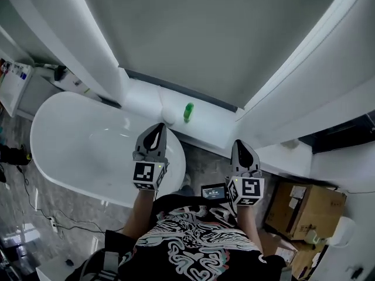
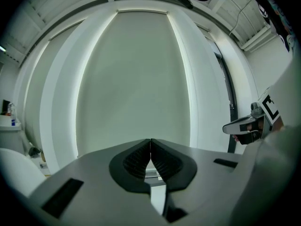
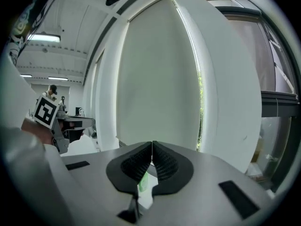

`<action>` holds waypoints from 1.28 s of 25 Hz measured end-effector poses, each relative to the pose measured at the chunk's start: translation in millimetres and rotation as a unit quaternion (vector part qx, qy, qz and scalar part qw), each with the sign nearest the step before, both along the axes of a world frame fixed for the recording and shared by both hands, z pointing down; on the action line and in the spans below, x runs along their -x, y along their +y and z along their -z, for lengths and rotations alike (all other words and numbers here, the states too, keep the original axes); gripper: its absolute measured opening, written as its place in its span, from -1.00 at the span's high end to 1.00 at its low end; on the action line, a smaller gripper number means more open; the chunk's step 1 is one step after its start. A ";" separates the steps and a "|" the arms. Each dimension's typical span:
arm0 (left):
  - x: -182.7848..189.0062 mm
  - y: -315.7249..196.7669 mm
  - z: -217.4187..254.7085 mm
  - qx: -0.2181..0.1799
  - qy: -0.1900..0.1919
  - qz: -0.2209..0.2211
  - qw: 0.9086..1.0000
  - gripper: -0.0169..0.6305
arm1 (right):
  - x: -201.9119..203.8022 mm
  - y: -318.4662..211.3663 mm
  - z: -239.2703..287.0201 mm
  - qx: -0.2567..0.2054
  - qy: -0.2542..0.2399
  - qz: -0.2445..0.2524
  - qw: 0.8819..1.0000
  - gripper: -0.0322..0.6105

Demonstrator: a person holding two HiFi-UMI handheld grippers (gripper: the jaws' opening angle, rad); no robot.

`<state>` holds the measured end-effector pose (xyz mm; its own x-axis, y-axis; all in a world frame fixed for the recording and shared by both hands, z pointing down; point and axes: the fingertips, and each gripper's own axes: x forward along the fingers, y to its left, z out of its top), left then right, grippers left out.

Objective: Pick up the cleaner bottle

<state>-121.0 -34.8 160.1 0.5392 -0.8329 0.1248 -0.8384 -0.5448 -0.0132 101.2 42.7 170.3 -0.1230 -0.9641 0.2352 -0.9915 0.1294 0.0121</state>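
Observation:
The cleaner bottle (image 1: 188, 111) is small and green and stands upright on the white window ledge (image 1: 211, 124) beyond the bathtub. My left gripper (image 1: 158, 127) is shut and empty, held over the tub's right end, short of the bottle and a little to its left. My right gripper (image 1: 239, 144) is shut and empty too, nearer me and to the right of the bottle. In the right gripper view a sliver of the green bottle (image 3: 141, 182) shows through the gap below the closed jaws (image 3: 152, 149). The left gripper view has its closed jaws (image 2: 150, 145) facing the blind.
A white bathtub (image 1: 70, 139) fills the left side. A grey roller blind (image 1: 222, 34) hangs behind the ledge between white curved frames. Cardboard boxes (image 1: 307, 206) sit at the lower right. A shelf with bottles (image 1: 14, 81) is at the far left, with cables (image 1: 35, 206) on the floor.

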 end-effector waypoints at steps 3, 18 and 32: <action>4.0 -13.5 -3.1 -0.001 -0.002 -0.003 1.000 0.90 | 4.6 -11.5 -0.2 -0.001 0.010 -0.002 1.000 0.81; -9.8 -54.6 -4.6 -0.002 -0.010 0.004 1.000 0.90 | -5.8 -58.3 -7.7 0.000 0.011 0.015 1.000 0.81; -36.3 -76.5 -40.9 -0.003 -0.015 0.025 1.000 0.90 | -28.8 -97.1 -29.8 -0.020 0.016 0.043 0.999 0.81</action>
<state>-84.7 -111.3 201.0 0.4929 -0.8595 0.1352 -0.8640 -0.5019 -0.0410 130.0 -54.4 200.1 -0.1994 -0.9589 0.2018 -0.9756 0.2135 0.0504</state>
